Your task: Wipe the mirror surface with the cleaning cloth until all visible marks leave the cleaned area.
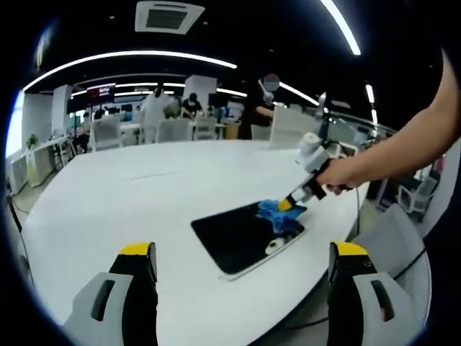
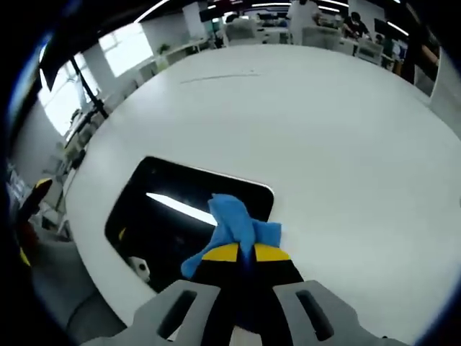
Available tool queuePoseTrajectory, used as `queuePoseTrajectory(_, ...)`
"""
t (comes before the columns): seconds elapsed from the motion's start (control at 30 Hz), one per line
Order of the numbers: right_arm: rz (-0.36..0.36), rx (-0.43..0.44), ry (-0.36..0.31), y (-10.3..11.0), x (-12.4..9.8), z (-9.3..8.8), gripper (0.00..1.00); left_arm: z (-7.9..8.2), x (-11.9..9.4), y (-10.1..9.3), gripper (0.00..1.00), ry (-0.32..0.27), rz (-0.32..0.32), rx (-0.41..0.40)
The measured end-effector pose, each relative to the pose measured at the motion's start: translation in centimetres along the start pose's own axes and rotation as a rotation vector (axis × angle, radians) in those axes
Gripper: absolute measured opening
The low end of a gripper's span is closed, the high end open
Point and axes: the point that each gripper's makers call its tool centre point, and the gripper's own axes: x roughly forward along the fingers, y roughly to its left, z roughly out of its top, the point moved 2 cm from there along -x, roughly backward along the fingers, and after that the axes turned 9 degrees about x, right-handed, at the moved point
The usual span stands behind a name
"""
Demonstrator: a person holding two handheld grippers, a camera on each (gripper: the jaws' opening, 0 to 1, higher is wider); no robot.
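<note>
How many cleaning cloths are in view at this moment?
1. A crumpled blue cleaning cloth is clamped in the right gripper and pressed on the dark rectangular mirror, near one end of it, on the white table.

Broad bare desk (image 1: 144,187) is left open around the mirror (image 1: 238,238); chairs (image 1: 173,130) are ranged along the far edge.

- An open-plan office: long white strip lights (image 1: 137,56) curve across a dark ceiling beside a square ceiling air-conditioning vent (image 1: 169,15).
- People work at rows of white desks (image 1: 155,130) behind a large round white table (image 1: 166,187).
</note>
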Motion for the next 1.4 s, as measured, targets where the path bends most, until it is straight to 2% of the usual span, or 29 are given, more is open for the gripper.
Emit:
queuePoseTrajectory(0.3, -0.001, 0.004, 0.0, 0.1, 0.0, -0.2, 0.0, 0.1, 0.0, 0.0, 0.99, 0.001, -0.001, -0.001)
queuePoseTrajectory(0.4, 0.002, 0.002, -0.001, 0.1, 0.0, -0.1, 0.0, 0.1, -0.2, 0.3, 0.99, 0.005, 0.027, 0.033)
queuePoseTrajectory(0.63, -0.012, 0.025, -0.019, 0.0, 0.2, -0.2, 0.0, 0.0, -0.1, 0.2, 0.99, 0.009, 0.013, 0.02)
queuePoseTrajectory(1.07, -0.017, 0.083, 0.004, 0.3, -0.5, -1.7, 0.0, -0.2, -0.1, 0.4, 0.99, 0.008, 0.028, 0.036)
queuePoseTrajectory(1.4, -0.017, 0.091, 0.009, 0.5, -0.9, -2.9, 0.0, -0.4, -0.1, 0.4, 0.99, 0.015, 0.025, 0.035)
